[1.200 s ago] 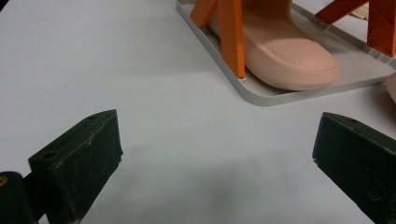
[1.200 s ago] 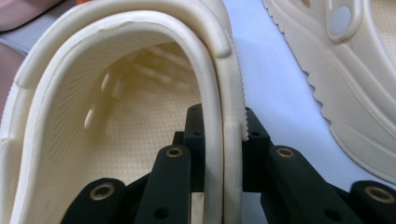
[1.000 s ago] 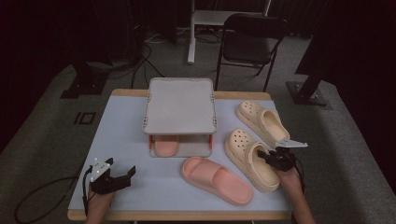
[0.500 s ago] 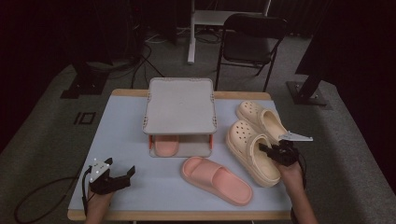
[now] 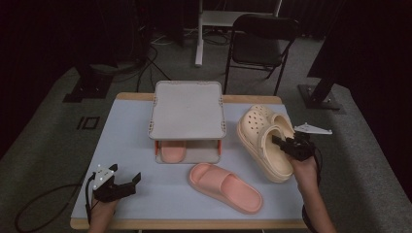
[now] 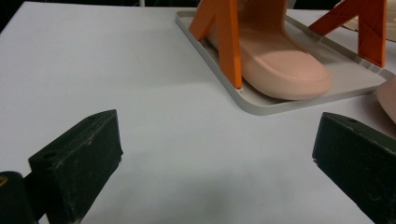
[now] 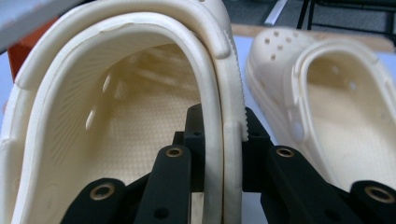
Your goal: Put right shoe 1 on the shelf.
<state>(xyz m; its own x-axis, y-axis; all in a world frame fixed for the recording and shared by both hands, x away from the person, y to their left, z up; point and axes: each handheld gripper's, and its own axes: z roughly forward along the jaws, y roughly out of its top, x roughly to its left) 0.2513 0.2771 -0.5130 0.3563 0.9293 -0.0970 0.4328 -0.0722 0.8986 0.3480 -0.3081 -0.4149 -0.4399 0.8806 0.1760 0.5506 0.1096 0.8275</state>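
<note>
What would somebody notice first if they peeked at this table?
Probably the cream foam clog at the table's right side, its rim pinched by the right gripper, beside its twin. Next, the pink rubber slide sandal lying near the front, before a grey two-level shoe rack.

My left tongs (image 6: pixel 215 158) low over pale worktop (image 6: pixel 116 93), jaws spread wide, nothing between them but bare surface. One black pad (image 6: pixel 77 161) at lower left, other pad (image 6: pixel 357 161) at lower right. Ahead, grey tray (image 6: pixel 261 105), rounded corner towards me. Pink slipper (image 6: pixel 275 60) lying in tray, toe end near tray's front rim. Orange upright (image 6: pixel 224 32) standing on tray, just beside slipper; second orange upright (image 6: pixel 369 25) at far right. Edge of another pink shoe (image 6: pixel 388 95) at right border, outside tray.
</note>
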